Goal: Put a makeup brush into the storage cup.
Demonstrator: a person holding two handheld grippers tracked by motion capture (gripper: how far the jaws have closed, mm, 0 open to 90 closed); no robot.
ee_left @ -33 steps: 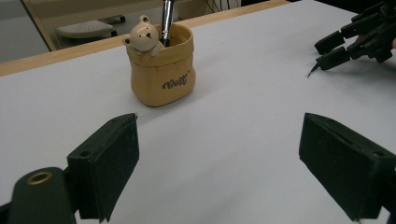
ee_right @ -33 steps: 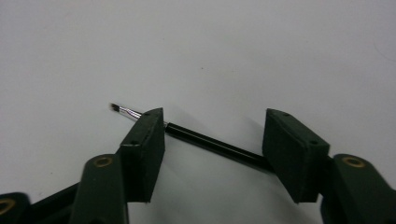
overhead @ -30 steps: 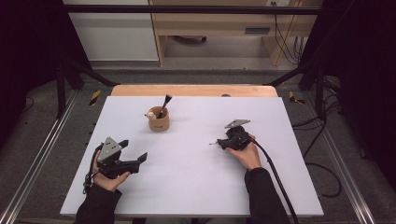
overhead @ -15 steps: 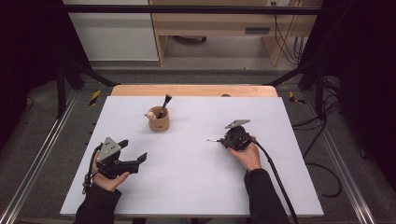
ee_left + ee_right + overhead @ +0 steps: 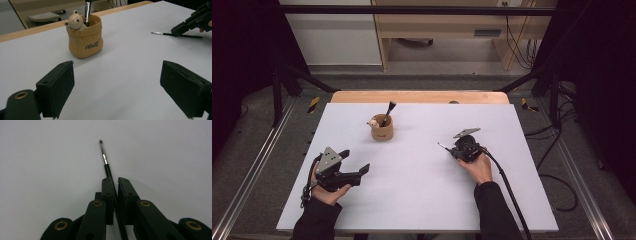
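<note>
The left gripper (image 5: 354, 169) rests nearest, at about 8 o'clock on the white table (image 5: 412, 200), with its jaws wide apart and nothing between them. At about 3 o'clock the right gripper (image 5: 447, 148) has just been closing its jaws, which now clamp a thin black brush (image 5: 107, 167) lying on the table. Farther, at about 11 o'clock, stands a tan bear cup (image 5: 382, 130) with a bigger brush (image 5: 388, 111) upright inside.

the tan, sack-shaped holder with a small bear figure on its rim (image 5: 85, 37) carries one short word in dark, slanted script on its front; it is too stylised to make out for sure. nothing else bears readable writing.
</note>
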